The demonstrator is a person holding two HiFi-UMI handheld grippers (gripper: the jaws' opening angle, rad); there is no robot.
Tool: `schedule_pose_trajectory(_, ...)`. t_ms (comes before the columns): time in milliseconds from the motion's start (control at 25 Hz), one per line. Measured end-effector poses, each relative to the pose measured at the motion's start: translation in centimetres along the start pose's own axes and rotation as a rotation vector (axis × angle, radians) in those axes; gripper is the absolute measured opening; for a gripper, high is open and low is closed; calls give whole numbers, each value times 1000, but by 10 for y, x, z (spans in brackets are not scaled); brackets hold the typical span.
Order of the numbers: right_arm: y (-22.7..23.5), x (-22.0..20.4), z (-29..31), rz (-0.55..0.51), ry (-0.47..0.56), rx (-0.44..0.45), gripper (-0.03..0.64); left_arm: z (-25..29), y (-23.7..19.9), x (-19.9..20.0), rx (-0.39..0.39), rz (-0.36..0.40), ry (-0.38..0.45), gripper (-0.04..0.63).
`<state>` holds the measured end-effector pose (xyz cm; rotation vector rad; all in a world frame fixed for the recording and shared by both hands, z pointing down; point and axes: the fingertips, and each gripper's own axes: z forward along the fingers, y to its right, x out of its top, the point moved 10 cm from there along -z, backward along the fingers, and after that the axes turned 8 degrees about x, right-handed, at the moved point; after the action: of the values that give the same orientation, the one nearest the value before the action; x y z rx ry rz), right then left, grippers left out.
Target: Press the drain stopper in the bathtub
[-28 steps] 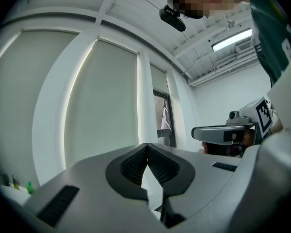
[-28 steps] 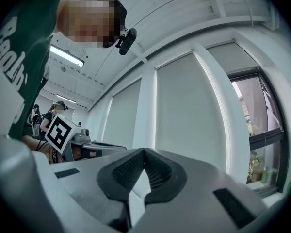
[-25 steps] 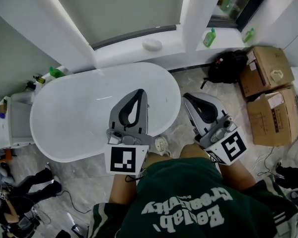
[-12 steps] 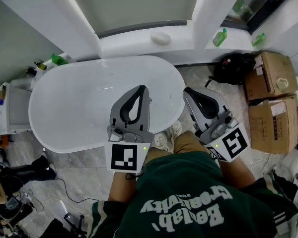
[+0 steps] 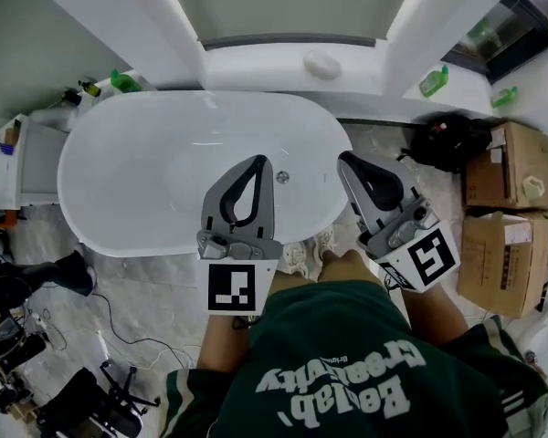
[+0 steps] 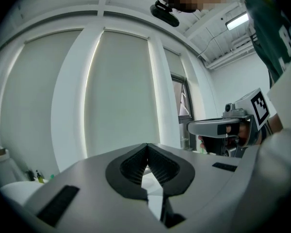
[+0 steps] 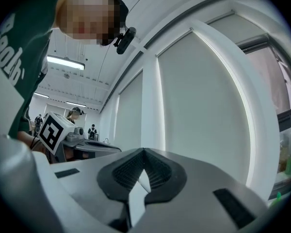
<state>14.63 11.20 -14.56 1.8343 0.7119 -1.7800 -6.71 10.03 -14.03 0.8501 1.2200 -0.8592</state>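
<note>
My two grippers held above the big white bathtub (image 5: 137, 181)

The bathtub is the biggest thing I see, and it sits under a tall window with a white ledge (image 5: 256, 67). On the floor to my right are two brown cardboard boxes (image 5: 511, 167), and a black bag (image 5: 446, 140) lies just beside them. My left gripper (image 5: 258, 161) is up over the near side of the tub, and its jaws are pressed together with nothing in them. My right gripper (image 5: 344, 158) is up by the right end of the tub, and its jaws are pressed together too, with nothing in them. A white soap (image 5: 321, 64) sits on the ledge. The little round drain stopper (image 5: 282, 177) is in the bottom of the tub, near the right end, and from above it shows just beside the tip of my left gripper
</note>
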Motion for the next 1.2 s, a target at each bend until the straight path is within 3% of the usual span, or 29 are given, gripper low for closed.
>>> schedule_pose_trajectory(160,16,-4,2,3,0,29,14,6,5,-3,31,-31,-15,9)
schedule_pose_trajectory(520,48,-20,-2,2,-9,75,14,21,27,-2,107,-8,-16,9)
schedule_pose_trajectory(920,86,-66,-11,78,-24,123,14,42,56,-28,135,56,-128,9)
schedule_pose_trajectory(1080,85,-90,-5,85,-70,149,14,43,56,-44,162,-2,-144,9)
schedule_pose_trajectory(1200,78,-104,2,105,-87,167,14,41,51,-59,161,25,-164,9)
